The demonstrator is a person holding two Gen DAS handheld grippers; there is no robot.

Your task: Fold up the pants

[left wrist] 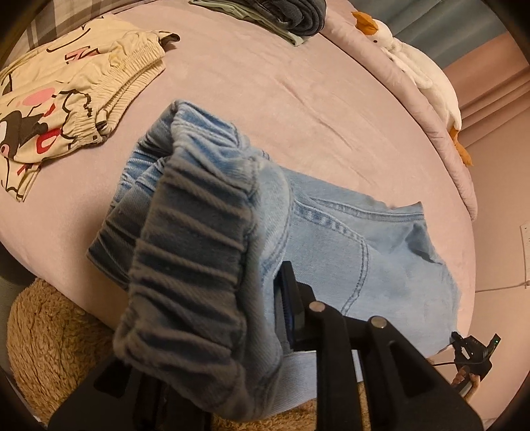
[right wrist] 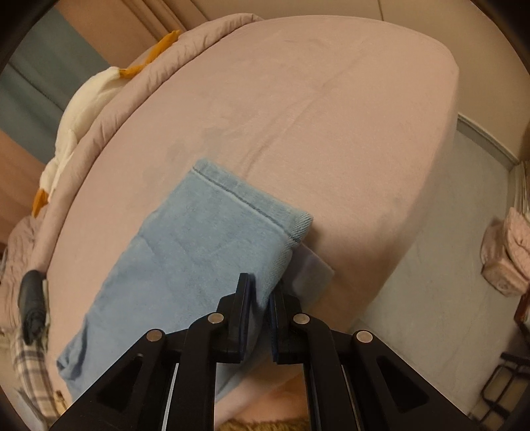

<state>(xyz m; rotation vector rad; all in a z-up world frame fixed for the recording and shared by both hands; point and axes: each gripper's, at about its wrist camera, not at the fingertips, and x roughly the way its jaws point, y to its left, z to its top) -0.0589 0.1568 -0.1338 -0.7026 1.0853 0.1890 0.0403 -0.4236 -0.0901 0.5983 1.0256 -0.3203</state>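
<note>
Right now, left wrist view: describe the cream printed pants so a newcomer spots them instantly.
Start from the pink bed. At its far left lie the cream printed pants, folded, beyond the blue jeans. Only they carry cartoon prints and a ruffled cream waistband; the dark pile at the top is plain.

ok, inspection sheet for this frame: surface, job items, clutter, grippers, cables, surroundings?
Surface: pink bed sheet, lightly creased.
Job's things: light-blue denim pants, partly folded, elastic waistband lifted.
Clutter: cream cartoon-print pyjamas; dark folded clothes; white plush goose.
Grippers: left hand-held gripper holds the waistband; right hand-held gripper pinches the pants' edge.
Cables: thin wire along the wall.
Surroundings: tan fluffy rug.
</note>
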